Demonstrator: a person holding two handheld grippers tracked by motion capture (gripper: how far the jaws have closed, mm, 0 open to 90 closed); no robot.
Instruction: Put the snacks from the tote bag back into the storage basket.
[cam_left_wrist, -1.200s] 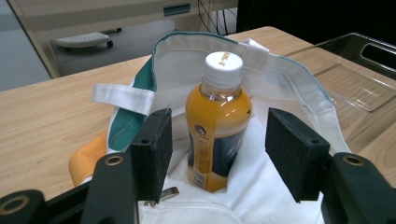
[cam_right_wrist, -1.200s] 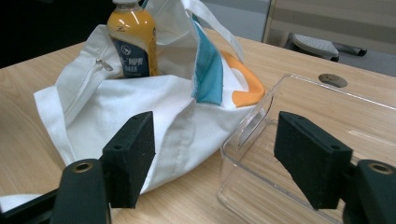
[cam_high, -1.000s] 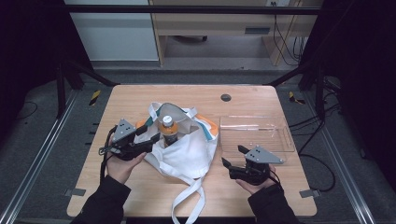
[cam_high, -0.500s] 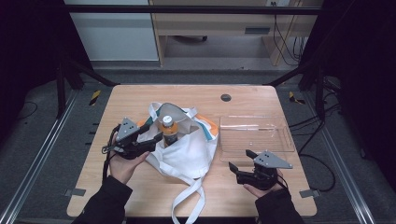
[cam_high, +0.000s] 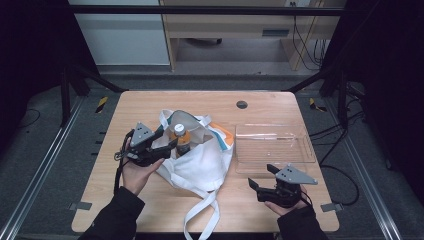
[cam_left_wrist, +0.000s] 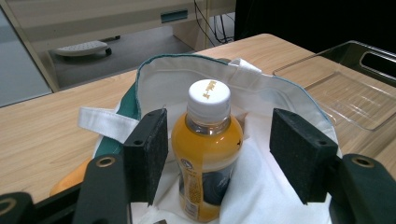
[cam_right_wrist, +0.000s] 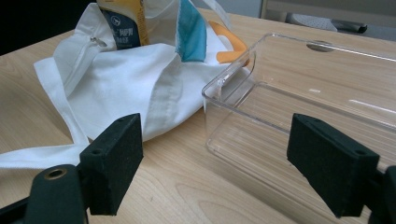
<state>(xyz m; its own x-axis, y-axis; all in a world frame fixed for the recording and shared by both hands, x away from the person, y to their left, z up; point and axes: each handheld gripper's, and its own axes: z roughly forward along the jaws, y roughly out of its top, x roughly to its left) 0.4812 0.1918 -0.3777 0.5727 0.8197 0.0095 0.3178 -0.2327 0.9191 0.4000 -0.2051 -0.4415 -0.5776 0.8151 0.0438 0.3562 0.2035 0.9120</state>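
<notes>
My right tool (cam_high: 264, 176) slid toward worktop's near right corner, jaws just widening, empty. Left tool (cam_left_wrist: 219, 149) just opening, straddling bottle (cam_left_wrist: 206, 149) in bag (cam_high: 200, 165), pads clear; bottle released.

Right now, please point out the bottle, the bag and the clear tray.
bottle (cam_left_wrist: 208, 96), left gripper view, on its white cap.
bag (cam_high: 200, 167), high view, on its white cloth.
clear tray (cam_right_wrist: 232, 70), right gripper view, on its near corner rim.

Bright overhead light on the table (cam_high: 150, 210), surroundings black; glare streaks the clear tray (cam_high: 275, 145); close-up jaws slightly soft.
</notes>
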